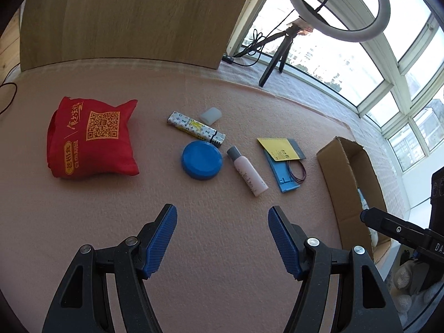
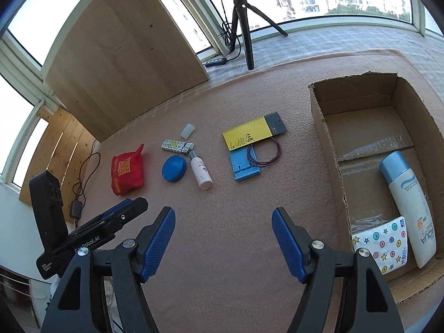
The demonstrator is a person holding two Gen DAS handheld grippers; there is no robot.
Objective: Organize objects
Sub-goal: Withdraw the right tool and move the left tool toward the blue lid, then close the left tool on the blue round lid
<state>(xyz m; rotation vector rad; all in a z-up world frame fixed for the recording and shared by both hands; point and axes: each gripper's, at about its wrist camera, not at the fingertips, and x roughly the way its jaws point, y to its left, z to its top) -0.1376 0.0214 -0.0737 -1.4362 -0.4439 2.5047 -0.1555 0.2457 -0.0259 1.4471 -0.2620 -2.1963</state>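
While both tongs gape, bottle (image 1: 247,171) cap far-left.

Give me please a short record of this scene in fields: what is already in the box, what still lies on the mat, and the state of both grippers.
surface: pink mat
container: cardboard box, open top, right side of the mat
in box: sunscreen bottle; star-printed pack
on mat: red bag; lighter; blue lid; small pink bottle; yellow card; blue stand; hair ties; translucent cap
left gripper: open, holds nothing
right gripper: open, holds nothing
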